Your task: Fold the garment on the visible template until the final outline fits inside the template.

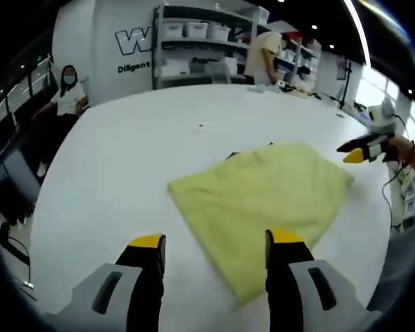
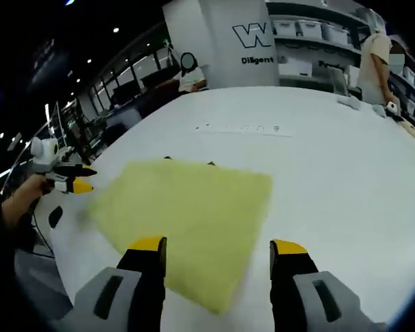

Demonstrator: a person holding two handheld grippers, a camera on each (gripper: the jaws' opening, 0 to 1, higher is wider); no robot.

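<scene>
Both hand-held grippers, left (image 1: 216,250) and right (image 2: 218,254), jaws wide apart, empty, above the yellow garment (image 1: 263,200).

White table (image 1: 159,131): broad, round-edged. Wall sign (image 1: 135,43): white lettering, partly cut off. Shelving (image 1: 200,41): stocked with white storage bins (image 1: 197,29). Seated person (image 1: 68,97): placed at the table's far edge. Standing person (image 1: 263,59): bent over beside the shelving.

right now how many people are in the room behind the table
2, though others may be hidden. One seated person in a white top sits past the round white table's far-left edge; one standing person in a beige shirt bends by the grey shelves.
</scene>
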